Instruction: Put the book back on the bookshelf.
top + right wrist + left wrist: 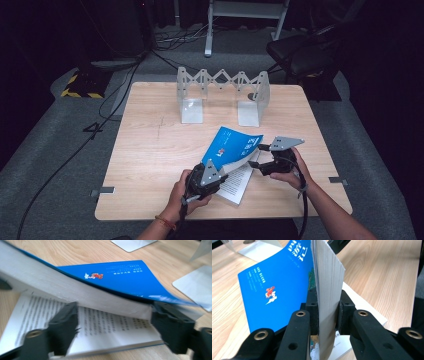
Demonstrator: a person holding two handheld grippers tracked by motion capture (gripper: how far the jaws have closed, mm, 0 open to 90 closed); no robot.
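A book with a blue cover (229, 144) lies open near the front of the wooden table (150, 150). My left gripper (221, 171) is shut on a thick bundle of its pages (329, 272) together with the blue front cover (277, 285), and holds them lifted and curved above the rest. My right gripper (258, 157) stands open at the book's right edge. In the right gripper view its jaws (117, 325) are spread wide, one at either side of the gap under the raised bundle (75, 293), above the printed page (37, 312) that lies flat.
A folding metal book rack (222, 92) with two upright end plates stands at the back of the table. Beyond the table are a dark chair (300, 50), a white frame and cables on the grey floor.
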